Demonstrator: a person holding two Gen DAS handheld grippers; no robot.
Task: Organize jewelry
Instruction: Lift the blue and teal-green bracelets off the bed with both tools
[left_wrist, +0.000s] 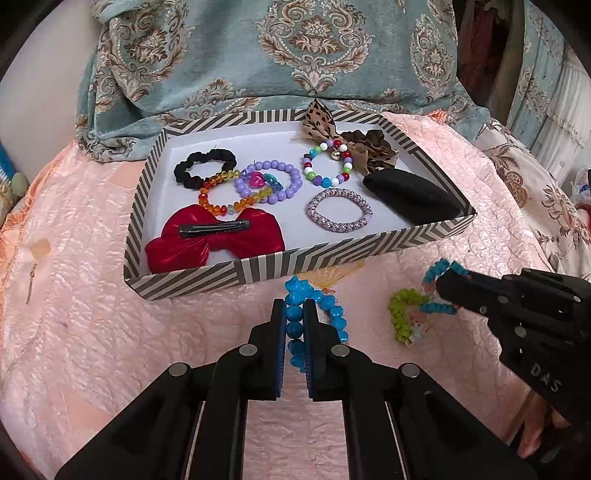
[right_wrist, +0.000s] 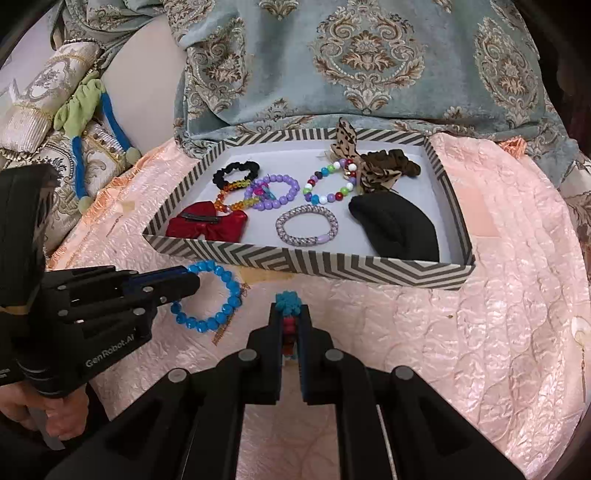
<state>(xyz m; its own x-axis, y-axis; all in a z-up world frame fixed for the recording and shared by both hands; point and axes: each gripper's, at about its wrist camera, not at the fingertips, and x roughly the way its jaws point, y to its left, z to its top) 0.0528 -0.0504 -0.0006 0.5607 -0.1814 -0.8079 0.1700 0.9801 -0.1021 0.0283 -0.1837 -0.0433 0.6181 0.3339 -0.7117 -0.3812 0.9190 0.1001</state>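
- Broadly, a pink quilted bedspread (left_wrist: 92, 229) fills both views, with a blue-and-tan damask cushion (left_wrist: 280, 48) propped behind it.
- On the bedspread sits a shallow striped box (left_wrist: 258, 264), long side facing the person. Its white floor already holds a red bow clip (left_wrist: 214, 240), a black foam pad (left_wrist: 413, 195), a black scrunchie (left_wrist: 205, 166), a leopard-print bow (left_wrist: 321, 122), and several bead bracelets, among them a purple bead bracelet (left_wrist: 273, 181) and a lilac woven bracelet (left_wrist: 340, 210).
- The left gripper (left_wrist: 294, 314) is closed on a blue bead bracelet (left_wrist: 295, 317), just in front of the box's near wall. In the right wrist view the loop lies roughly flat, sticking out sideways from the fingers.
- The right gripper (right_wrist: 290, 325) is pinched narrow on a small multicoloured coil bracelet (right_wrist: 289, 306). A teal tuft shows above the fingertips, red beads between the jaws. From the left wrist view, green and teal loops trail onto the bedspread.
- Both held pieces lie on the near side of the box, so the box interior is straight ahead and slightly above each gripper's line. The left gripper looks nearer the front wall; free floor appears toward the box's near middle.
- Judged from this, each piece has yet to clear the front wall before release.
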